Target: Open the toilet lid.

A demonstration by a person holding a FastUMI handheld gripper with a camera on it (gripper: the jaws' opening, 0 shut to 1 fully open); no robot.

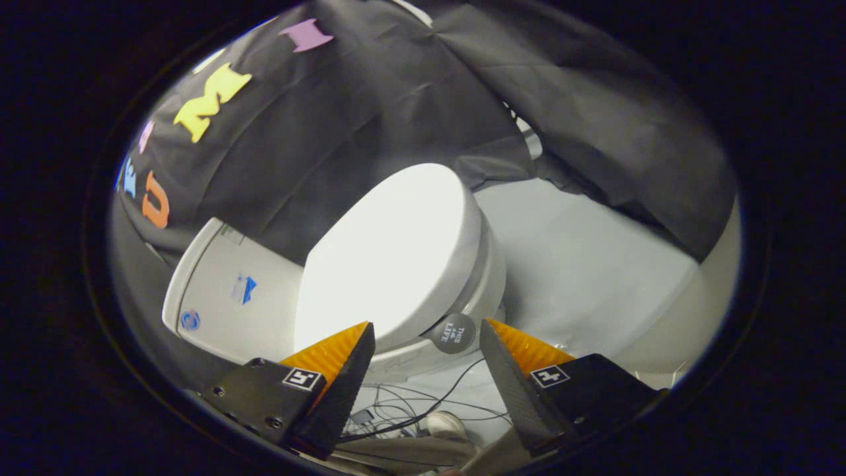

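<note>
Gripper (426, 347) held with jaws spread wide, nothing gripped. Toilet lid (390, 254) seen closed on seat, just beyond fingertips. Round tab (453, 332) seen between them. Tank (231, 291) beside lid.

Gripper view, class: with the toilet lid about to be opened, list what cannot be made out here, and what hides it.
- Toilet lid: its surface is washed out by glare, so the seam with the seat is unclear.
- Bowl front: partly behind the open hand-held gripper.
- Tank: its far end is under the black cloth.
- Cables: too tangled and small to trace.
</note>
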